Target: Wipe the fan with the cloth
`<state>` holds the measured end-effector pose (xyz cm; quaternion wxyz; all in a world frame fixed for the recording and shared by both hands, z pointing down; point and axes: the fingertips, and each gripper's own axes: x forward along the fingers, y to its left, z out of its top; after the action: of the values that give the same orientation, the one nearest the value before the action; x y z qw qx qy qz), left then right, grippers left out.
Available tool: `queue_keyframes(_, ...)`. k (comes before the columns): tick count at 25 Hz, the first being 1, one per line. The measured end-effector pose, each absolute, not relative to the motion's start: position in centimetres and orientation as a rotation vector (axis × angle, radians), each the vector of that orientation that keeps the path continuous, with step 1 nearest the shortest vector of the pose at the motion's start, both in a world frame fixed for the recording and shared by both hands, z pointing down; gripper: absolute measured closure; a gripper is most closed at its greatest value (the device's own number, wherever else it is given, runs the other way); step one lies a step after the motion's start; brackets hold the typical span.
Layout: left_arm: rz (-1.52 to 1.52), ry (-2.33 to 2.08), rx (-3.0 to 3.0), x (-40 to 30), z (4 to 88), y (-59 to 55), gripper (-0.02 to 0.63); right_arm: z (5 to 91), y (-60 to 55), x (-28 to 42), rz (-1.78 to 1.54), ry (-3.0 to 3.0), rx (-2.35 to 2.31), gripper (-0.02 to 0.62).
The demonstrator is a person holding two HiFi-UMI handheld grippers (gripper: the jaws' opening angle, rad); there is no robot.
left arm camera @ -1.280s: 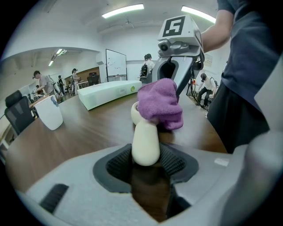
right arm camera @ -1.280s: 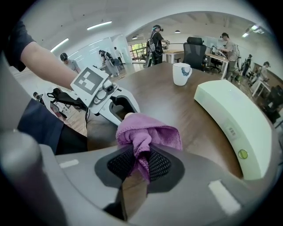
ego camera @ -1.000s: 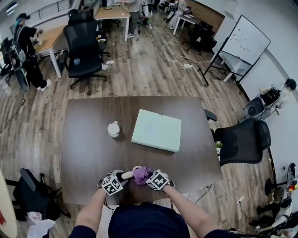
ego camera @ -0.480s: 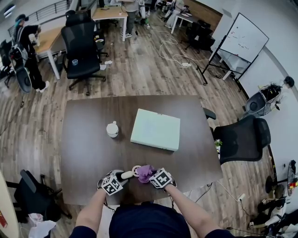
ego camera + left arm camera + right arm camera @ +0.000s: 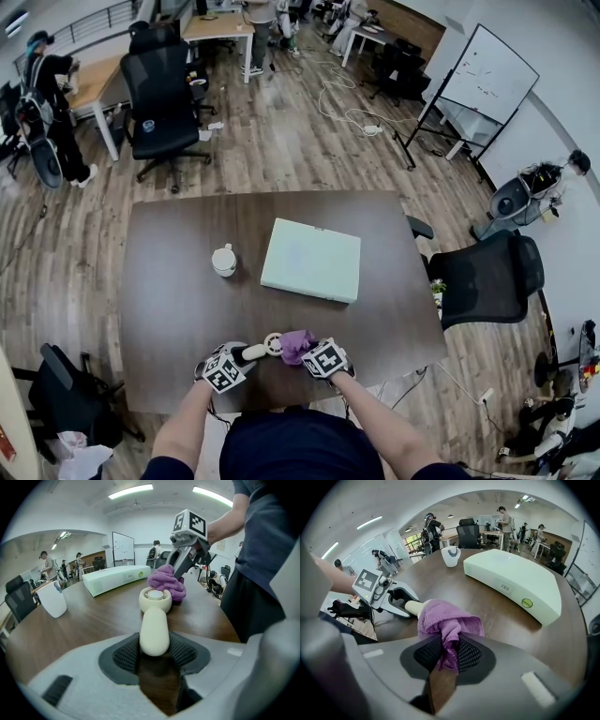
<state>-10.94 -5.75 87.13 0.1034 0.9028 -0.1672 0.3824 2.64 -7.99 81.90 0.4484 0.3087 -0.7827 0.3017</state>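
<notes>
A small cream hand-held fan (image 5: 271, 345) lies low over the table's near edge, and my left gripper (image 5: 246, 356) is shut on its handle. In the left gripper view the fan (image 5: 155, 620) points away, with its round head up and its handle pinched between the pads of my left gripper (image 5: 154, 651). My right gripper (image 5: 307, 357) is shut on a purple cloth (image 5: 296, 345). The cloth (image 5: 167, 581) is bunched against the far right side of the fan head. In the right gripper view the cloth (image 5: 447, 625) hides the head and only a bit of handle shows.
On the brown table (image 5: 178, 309) a white cup (image 5: 224, 260) stands at middle left, with a pale green flat box (image 5: 312, 260) to its right. A black office chair (image 5: 487, 281) is at the table's right side and another (image 5: 164, 94) is beyond the far edge.
My right gripper has slid the cloth a little to the right across the fan head, uncovering the head's ring. The left gripper and fan have stayed still.
</notes>
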Motion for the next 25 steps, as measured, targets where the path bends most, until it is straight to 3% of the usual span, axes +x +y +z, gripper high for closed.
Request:
queue_keyframes(16,1.109,-0.522,2.631,-11.2,86.5,-6.0,0.407,84.1,-6.8,6.2,0.817,-1.825,0.895,0.515)
queue_keyframes(25,1.134,-0.505,2.699,-8.4,83.4,-8.6,0.272,85.1,-6.0,6.1,0.797,-1.843,0.898,0.515)
